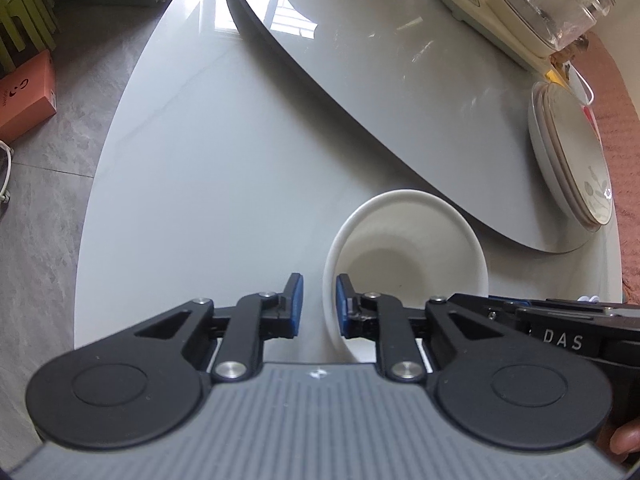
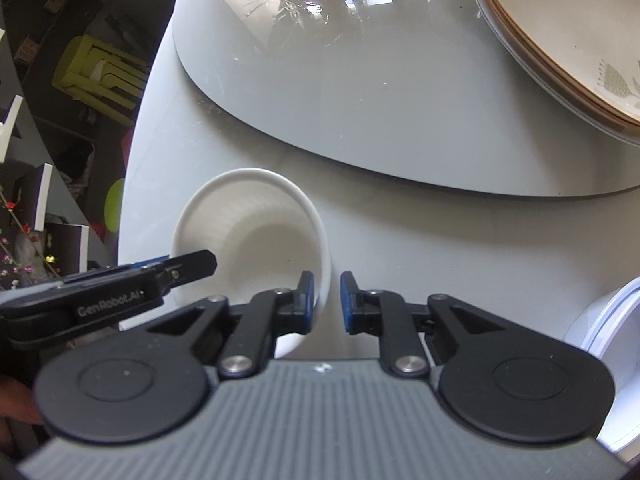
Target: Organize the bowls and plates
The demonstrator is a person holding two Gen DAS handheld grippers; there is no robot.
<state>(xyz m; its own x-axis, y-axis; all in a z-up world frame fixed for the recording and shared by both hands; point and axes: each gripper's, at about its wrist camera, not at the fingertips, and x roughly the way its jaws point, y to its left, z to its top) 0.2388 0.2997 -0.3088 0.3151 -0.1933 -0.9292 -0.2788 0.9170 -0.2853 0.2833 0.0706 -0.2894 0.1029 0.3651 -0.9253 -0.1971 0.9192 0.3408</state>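
Straddling the rim of a white bowl (image 1: 404,256), both tongs sit at the near edge of the round desk (image 1: 208,184). Left tongs (image 1: 319,304): narrow gap, blue pads (image 1: 296,300) on either side of the bowl's left wall, 1 inside and 1 outside; gap looks wider than the wall, so contact cannot be confirmed. Right tongs (image 2: 327,301): same pose on the bowl's right wall, bowl (image 2: 248,232), narrow gap, left pad (image 2: 307,300) inside the rim, right pad outside; firm grip cannot be told either. In the right wrist view the left tongs (image 2: 192,266) enter from the left, tip over the bowl's rim. In the left wrist view the body of the right tongs (image 1: 560,332) comes in from the right, marked "DAS".

Bowl is upright on the pale outer ring of the desk, just beside the edge of the grey turntable (image 1: 400,80). Stack of cream plates (image 1: 572,156) with brown rims and a leaf print rests on the turntable, well apart from the bowl; same stack (image 2: 560,32) at top right of the right view. Glass kettle (image 1: 552,4) on a cream base stands beyond the plates. White rimmed dish (image 2: 612,340), partly cut off, sits at right. Orange box (image 1: 28,92) on the floor at left.
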